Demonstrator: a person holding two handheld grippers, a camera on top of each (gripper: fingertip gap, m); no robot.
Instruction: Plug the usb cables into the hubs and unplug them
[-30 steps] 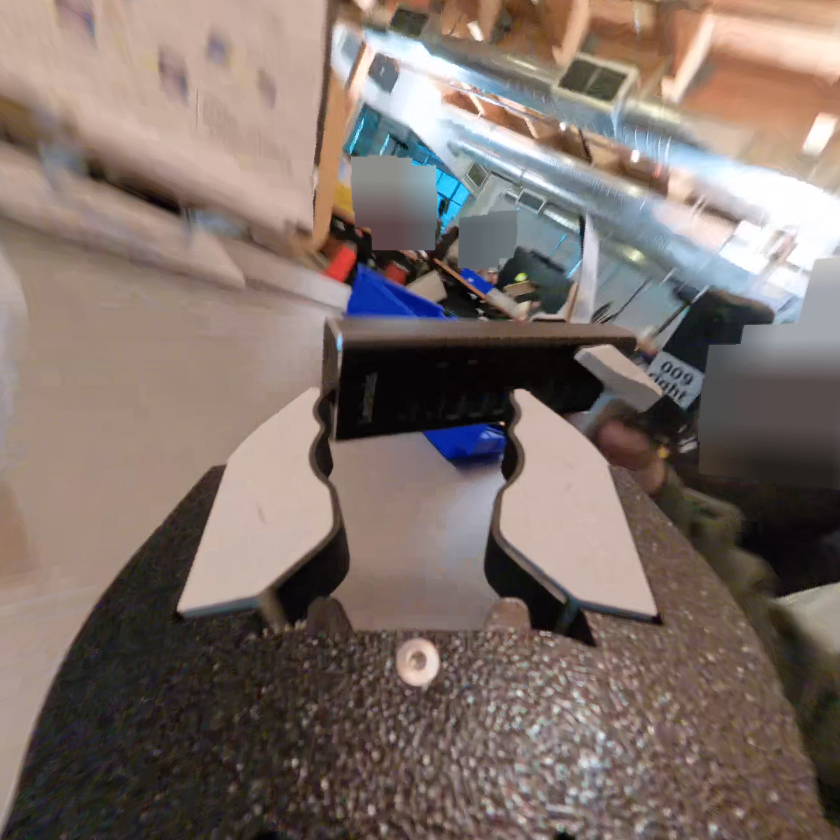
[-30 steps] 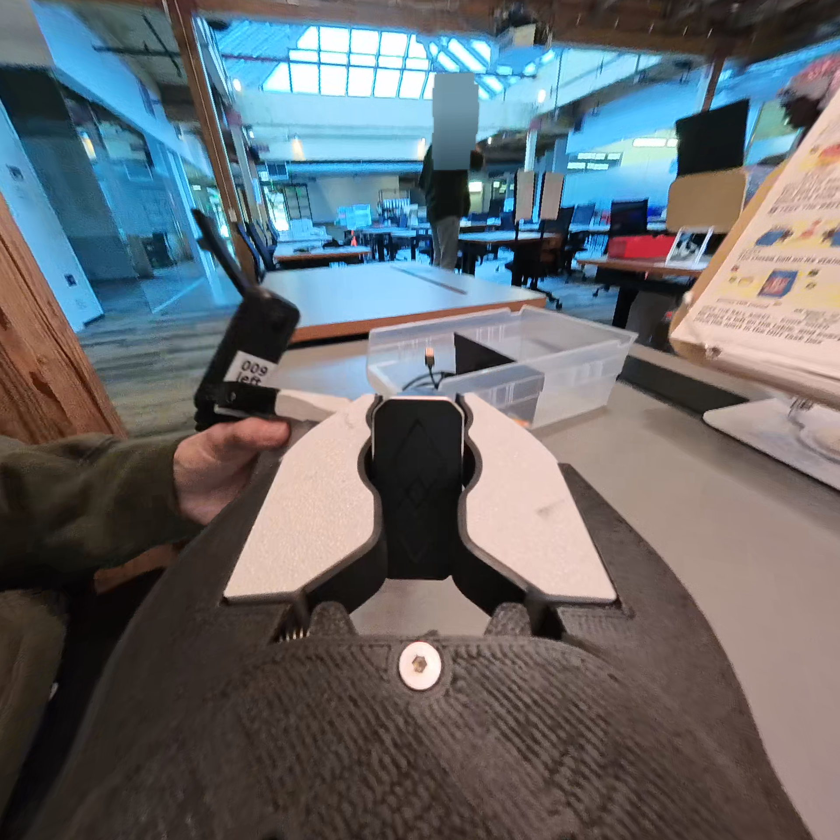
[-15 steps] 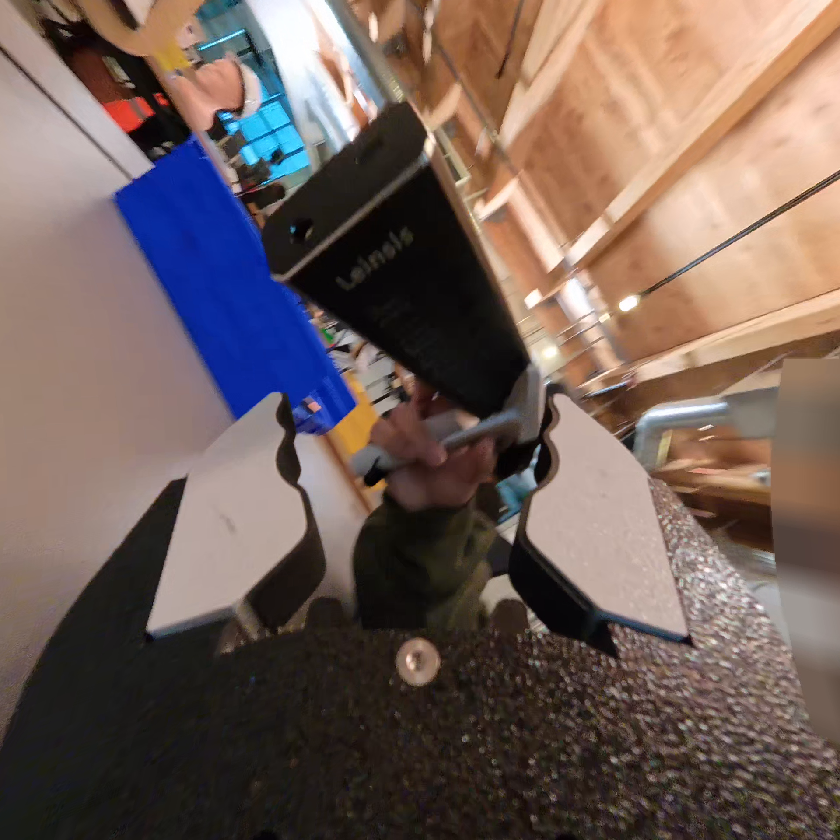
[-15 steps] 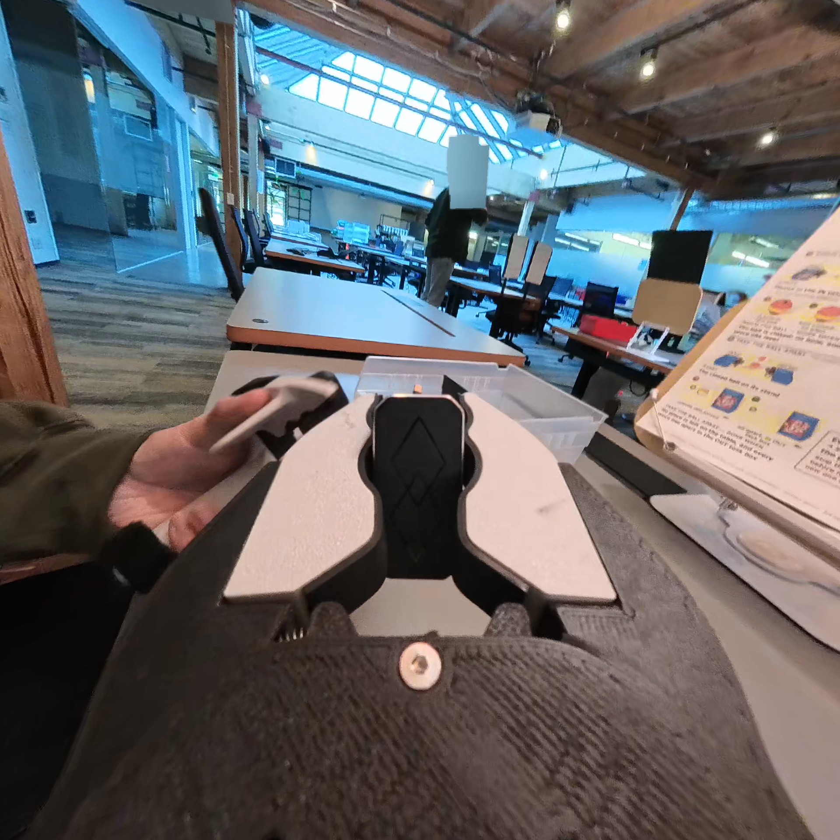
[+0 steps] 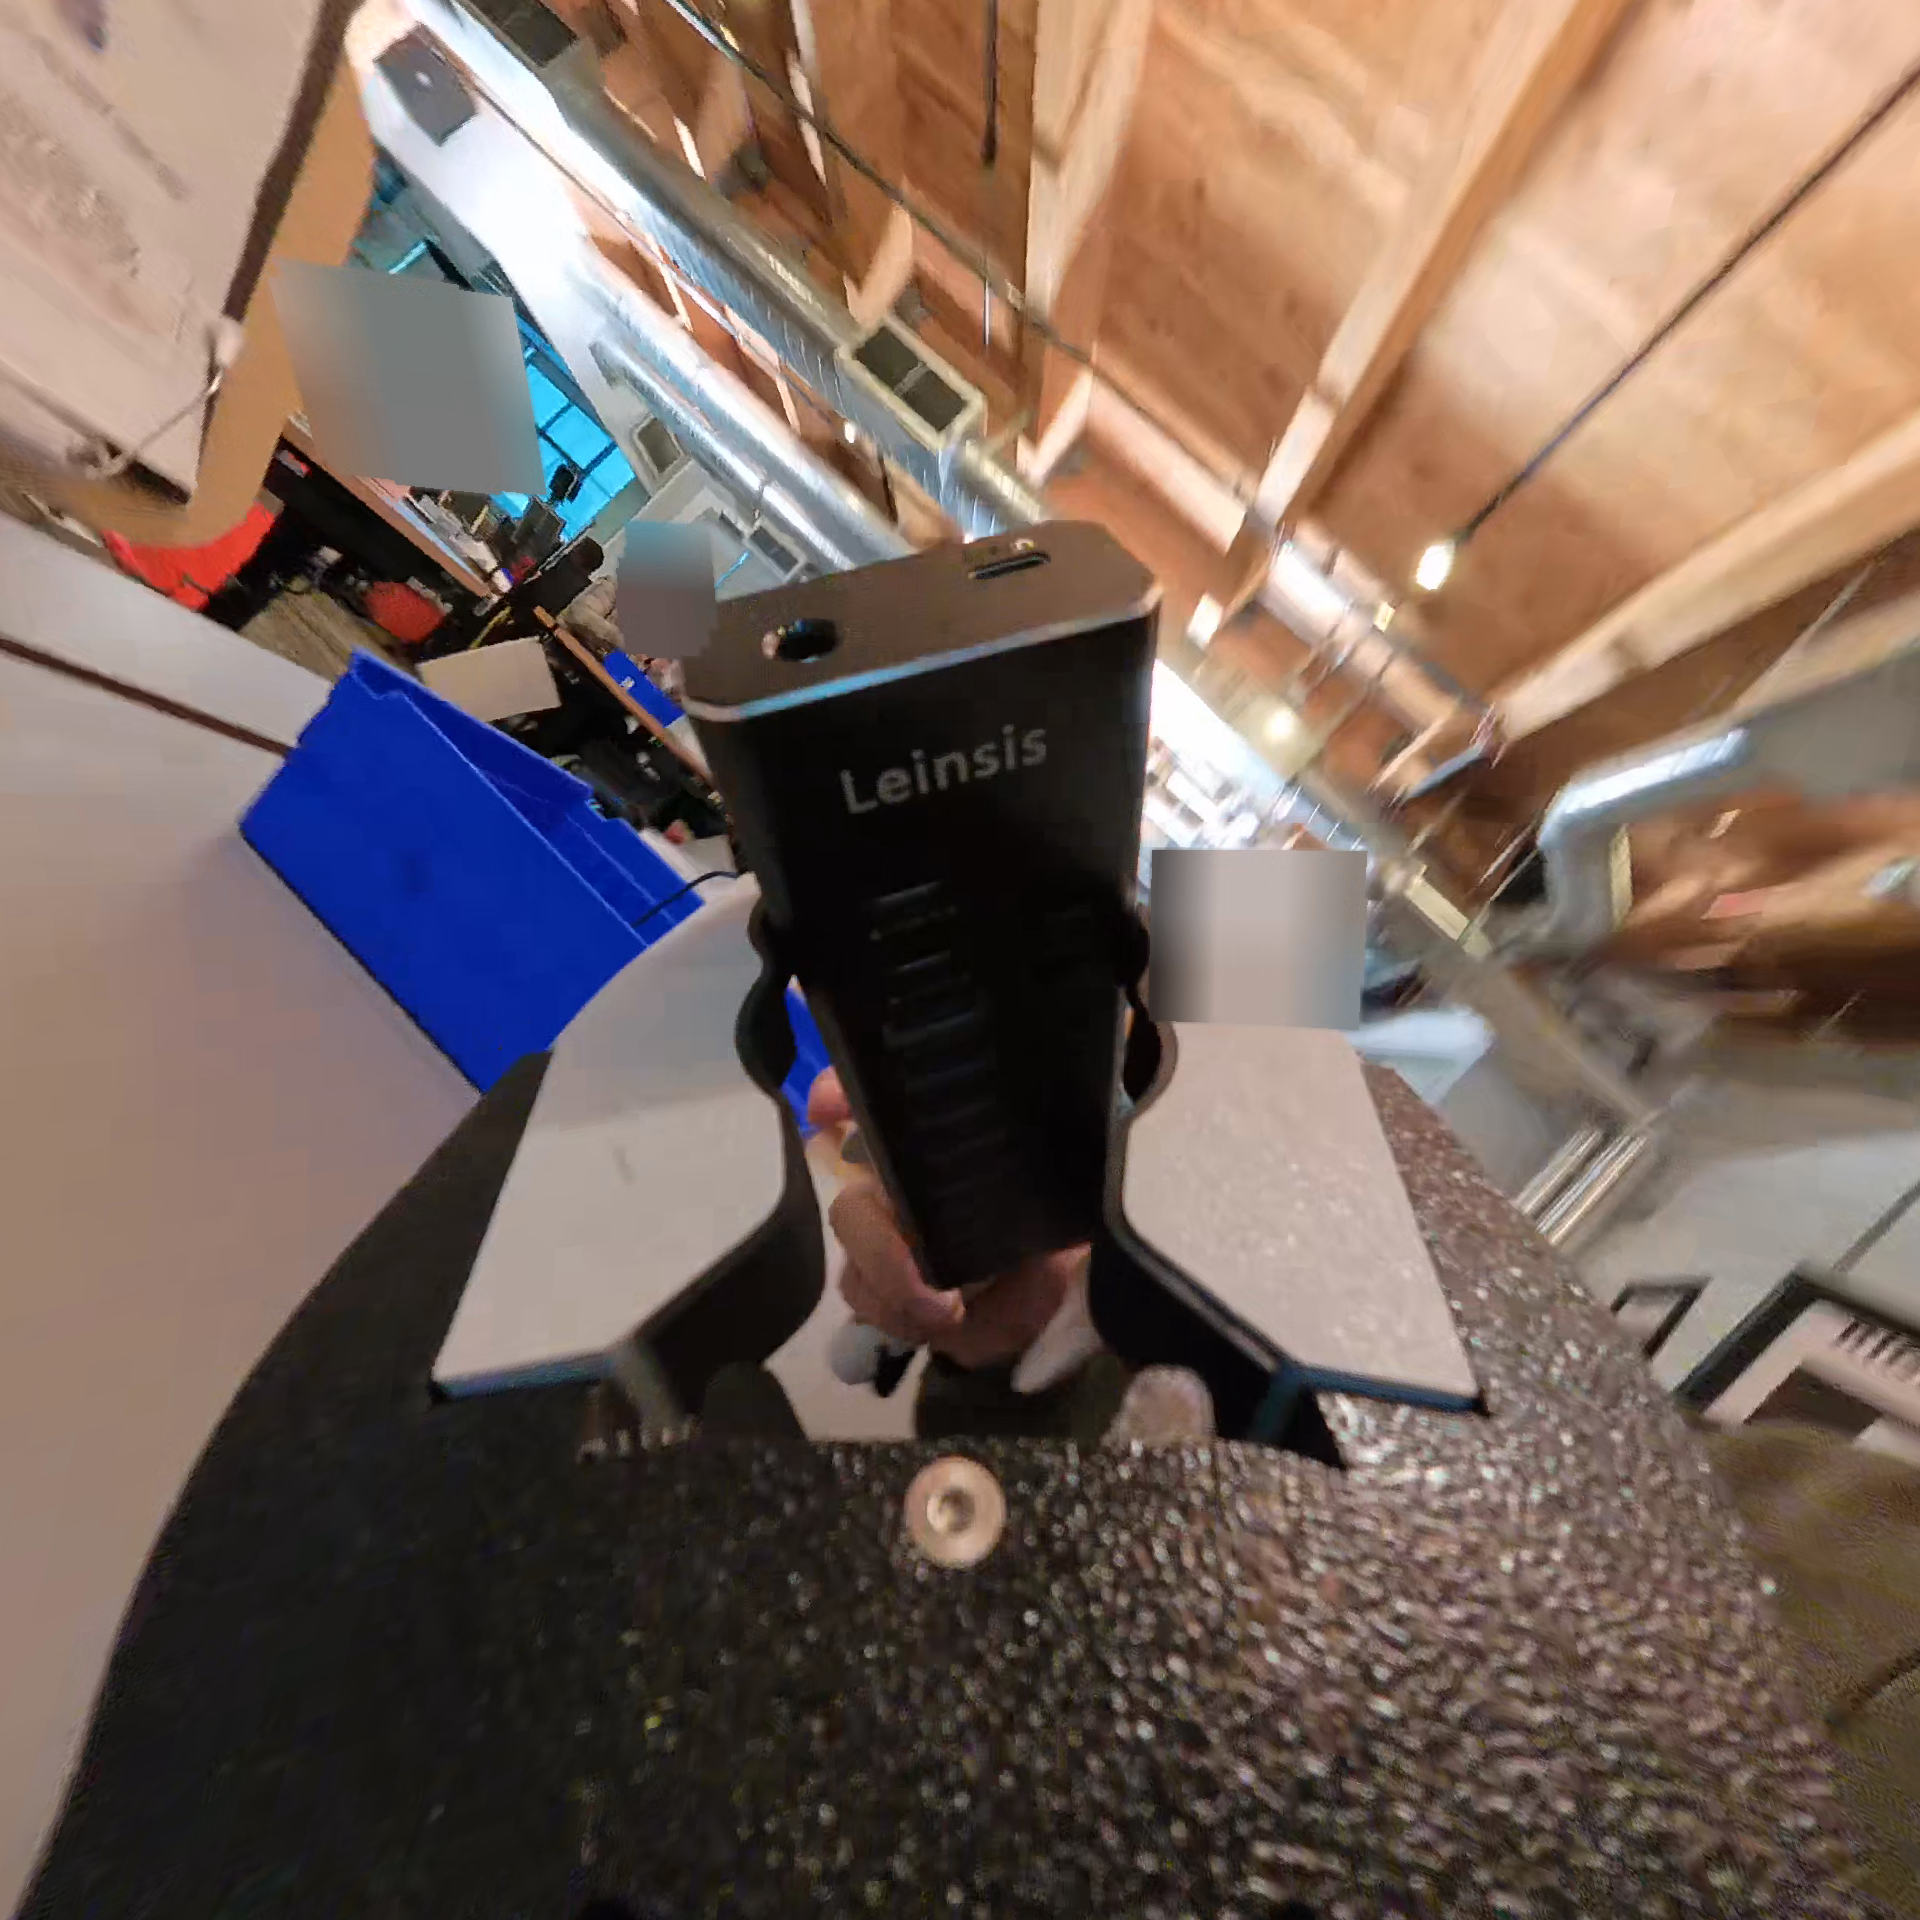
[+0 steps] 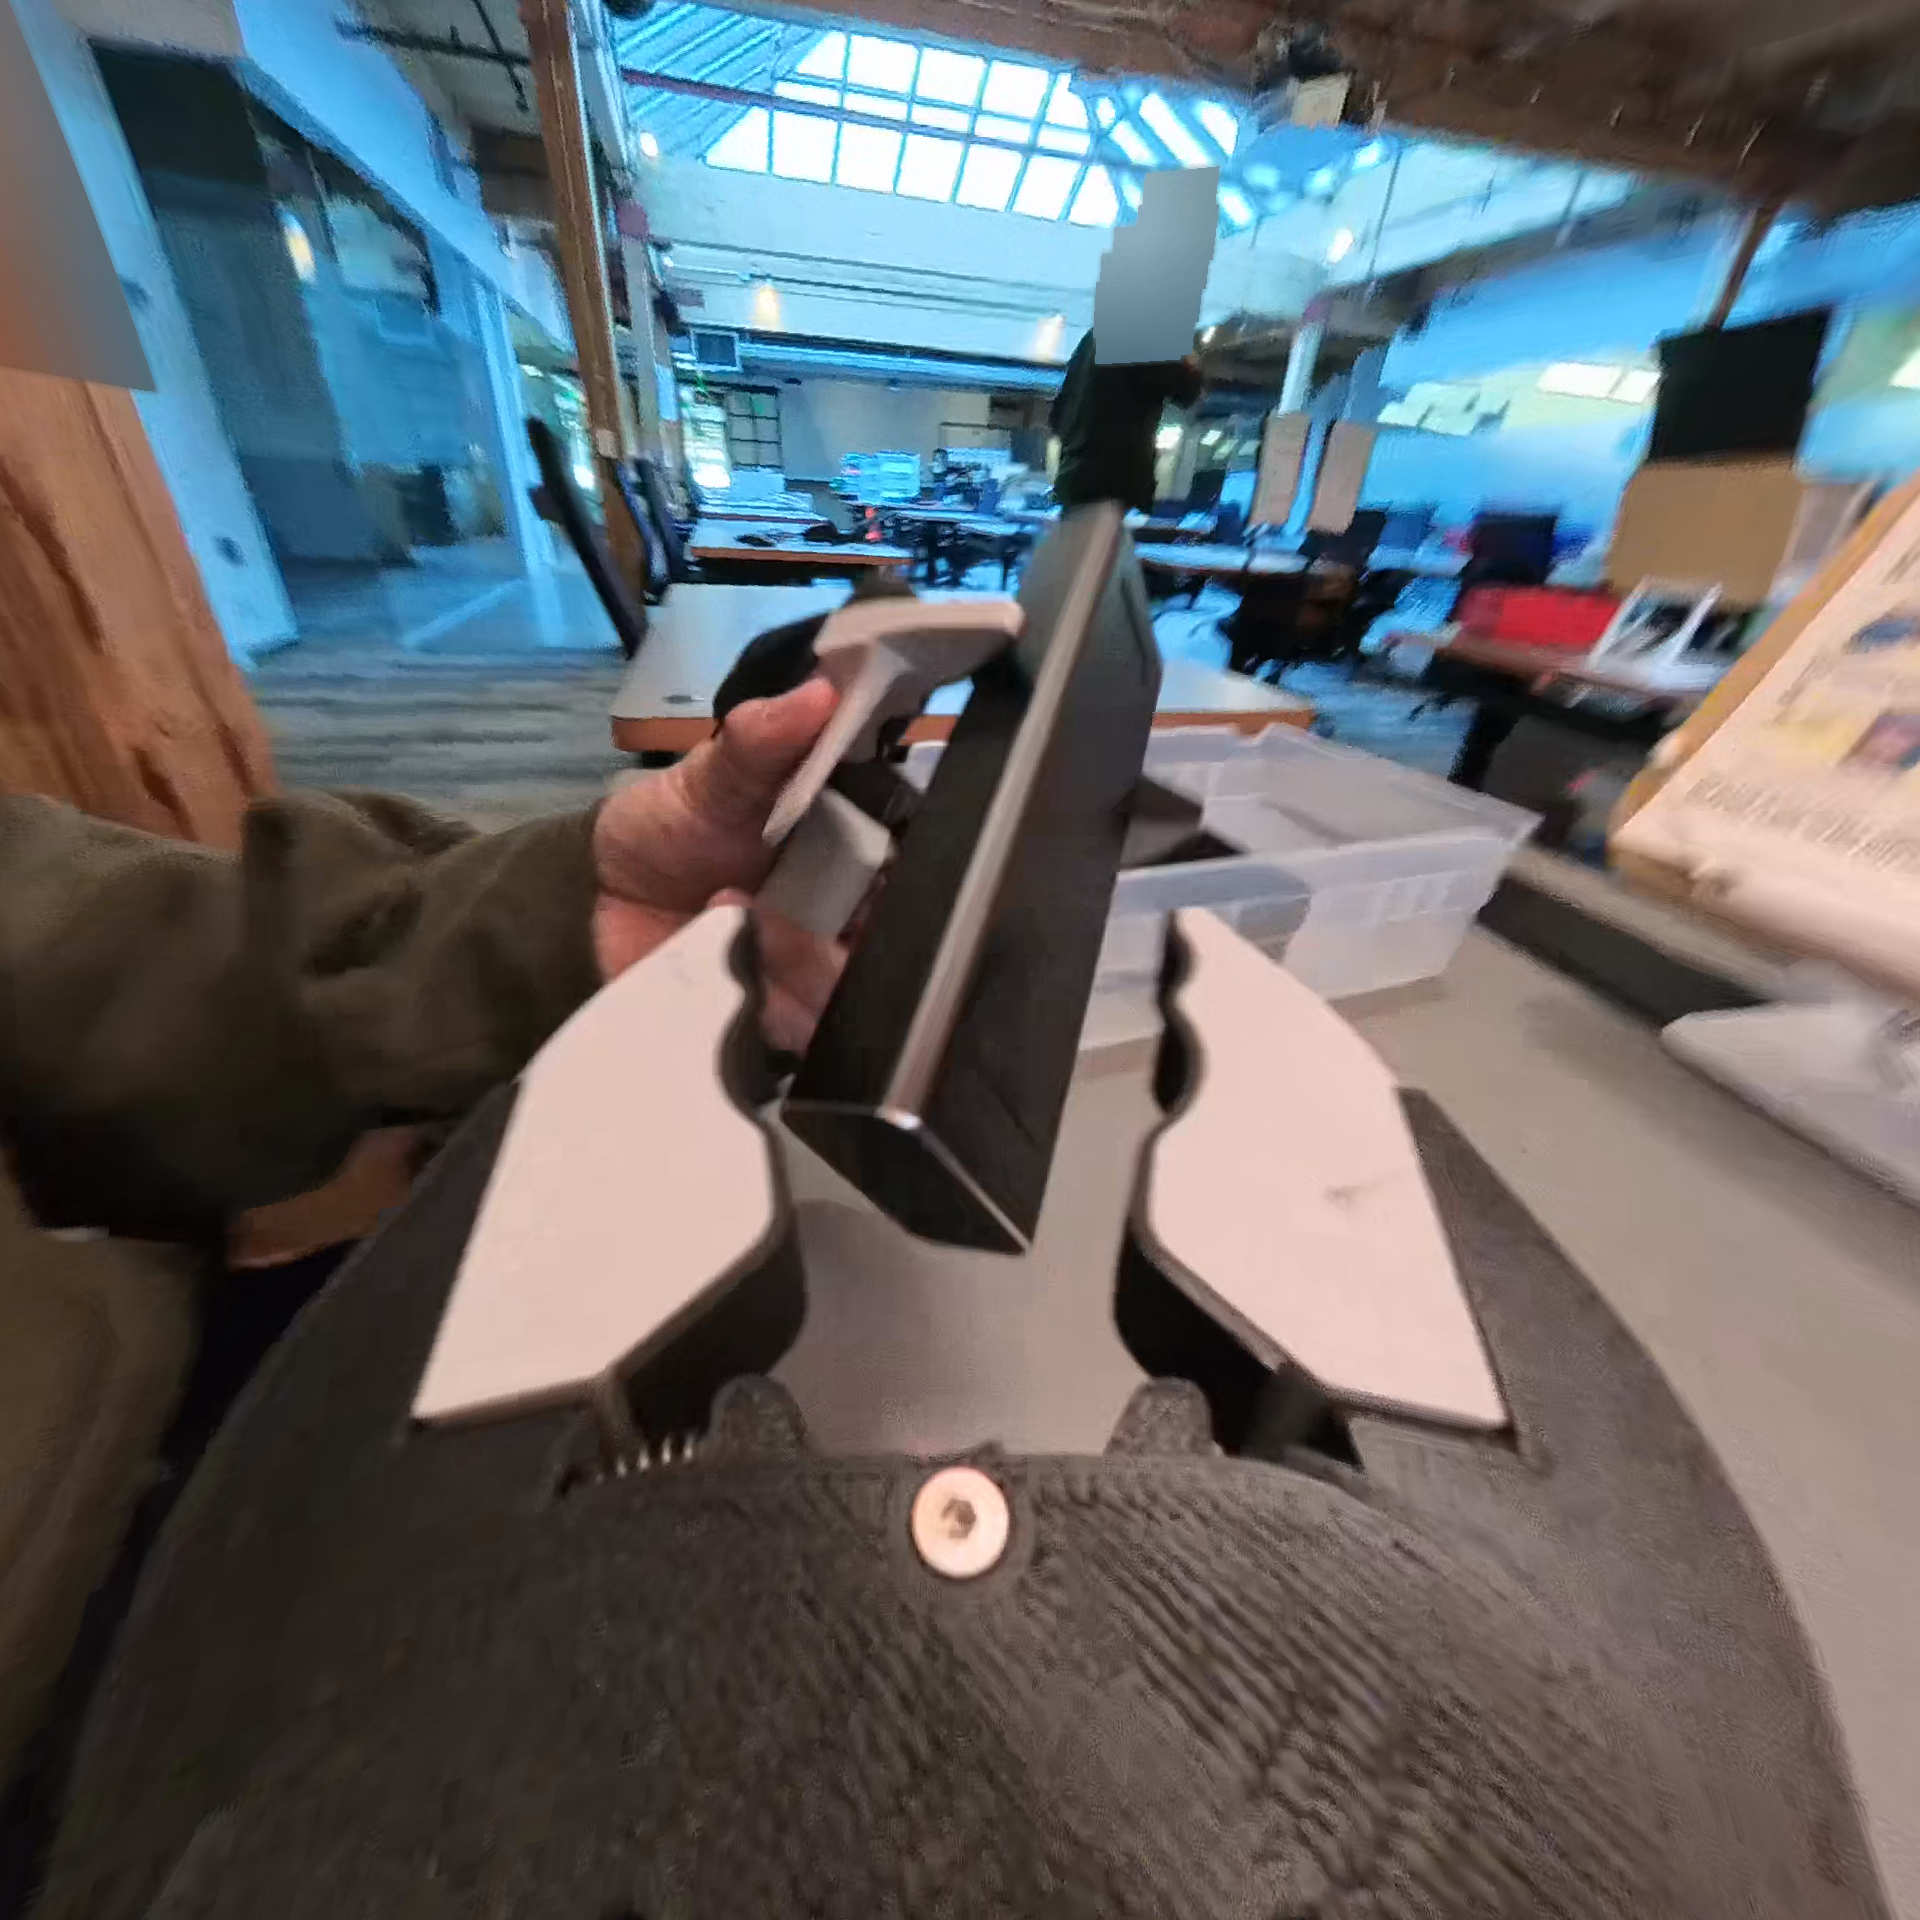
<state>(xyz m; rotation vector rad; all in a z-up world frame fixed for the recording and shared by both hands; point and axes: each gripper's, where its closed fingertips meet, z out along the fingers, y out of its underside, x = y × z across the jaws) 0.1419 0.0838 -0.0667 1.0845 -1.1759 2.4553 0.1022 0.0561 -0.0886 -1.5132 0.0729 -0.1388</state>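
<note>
A black USB hub (image 5: 935, 831) stands lengthwise between the fingers of my left gripper (image 5: 945, 935), which is shut on its sides. The hub's port row faces the camera and its far end points up. In the right wrist view the same hub (image 6: 1039, 831) slants up from between the spread fingers of my right gripper (image 6: 956, 925), which is open and does not touch it. The left gripper's grey fingers (image 6: 914, 639) clamp the hub farther up, held by a hand in a green sleeve (image 6: 260, 987). No cable is plugged into the hub.
A blue bin (image 5: 436, 883) sits on the grey table (image 6: 1610, 1195) at the left. A clear plastic bin (image 6: 1330, 862) stands behind the hub. A printed sheet on a stand (image 6: 1787, 790) is at the right. A person stands far off among desks.
The right gripper was shut on the hub and has now opened. The left gripper was open half a second ago and has closed on the hub, taking it over.
</note>
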